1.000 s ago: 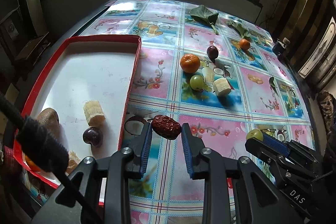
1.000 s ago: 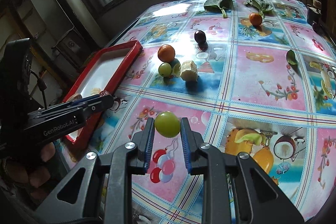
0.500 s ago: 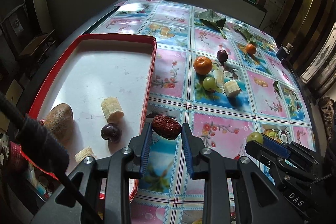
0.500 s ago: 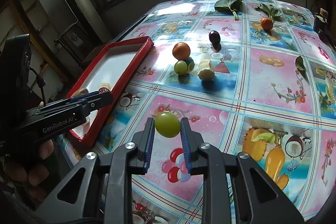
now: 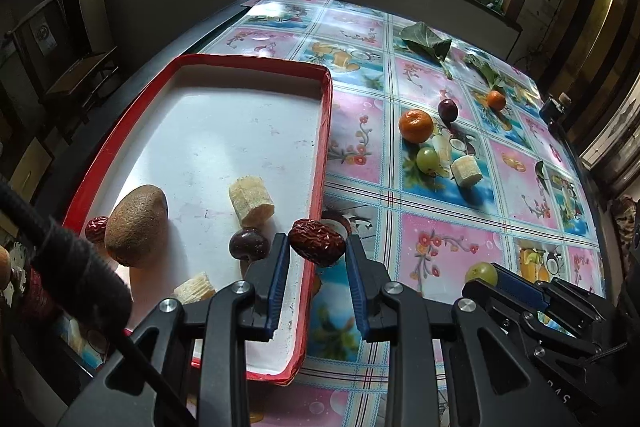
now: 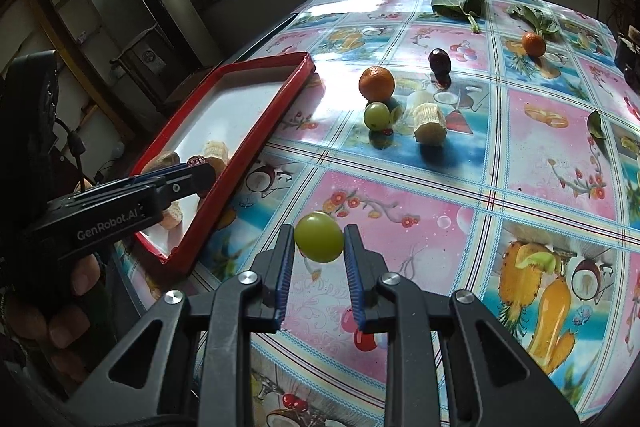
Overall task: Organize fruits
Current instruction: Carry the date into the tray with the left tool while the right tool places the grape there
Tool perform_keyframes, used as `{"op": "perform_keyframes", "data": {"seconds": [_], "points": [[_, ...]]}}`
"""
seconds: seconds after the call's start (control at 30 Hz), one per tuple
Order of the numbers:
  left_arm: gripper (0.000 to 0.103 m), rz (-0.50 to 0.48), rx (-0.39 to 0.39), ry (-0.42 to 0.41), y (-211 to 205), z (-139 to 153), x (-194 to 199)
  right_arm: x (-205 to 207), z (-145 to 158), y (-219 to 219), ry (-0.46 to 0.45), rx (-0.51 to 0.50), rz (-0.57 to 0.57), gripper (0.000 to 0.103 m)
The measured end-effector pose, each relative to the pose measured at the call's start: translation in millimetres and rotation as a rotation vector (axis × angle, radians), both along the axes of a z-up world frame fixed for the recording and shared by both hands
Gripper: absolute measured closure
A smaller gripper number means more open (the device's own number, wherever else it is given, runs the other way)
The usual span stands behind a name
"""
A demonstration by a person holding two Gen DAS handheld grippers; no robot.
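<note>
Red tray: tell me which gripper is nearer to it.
Left. The left gripper, shut on a red date, is over the red tray at its near right rim. The right gripper, holding a green grape, is off to the tray's right, above the tablecloth.

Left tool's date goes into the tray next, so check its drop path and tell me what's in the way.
Nothing blocks it. The left tool holds the red date right above the red tray's near rim. Just inside lie a dark plum and a banana chunk; bare floor lies beyond.
</note>
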State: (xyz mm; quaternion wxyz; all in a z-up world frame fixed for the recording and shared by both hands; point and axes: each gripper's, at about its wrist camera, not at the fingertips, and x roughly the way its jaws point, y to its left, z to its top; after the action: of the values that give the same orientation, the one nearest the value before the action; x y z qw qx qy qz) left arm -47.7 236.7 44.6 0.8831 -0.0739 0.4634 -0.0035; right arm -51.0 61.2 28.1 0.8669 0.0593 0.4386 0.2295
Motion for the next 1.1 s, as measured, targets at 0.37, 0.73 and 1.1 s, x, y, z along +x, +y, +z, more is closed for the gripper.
{"op": "perform_keyframes", "data": {"seconds": [0.37,0.73,1.1], "points": [[0.075,0.013,-0.010,0.002,13,-3,-2,2,-5,15,0.017,-0.016,0.025,0.076],[0.075,0.086,-0.038,-0.001,49,-1,2,11,-4,37,0.014,-0.029,0.064,0.076],[0.075,0.220,-0.032,-0.009,106,3,19,39,11,92,-0.030,-0.027,0.163,0.076]]}}
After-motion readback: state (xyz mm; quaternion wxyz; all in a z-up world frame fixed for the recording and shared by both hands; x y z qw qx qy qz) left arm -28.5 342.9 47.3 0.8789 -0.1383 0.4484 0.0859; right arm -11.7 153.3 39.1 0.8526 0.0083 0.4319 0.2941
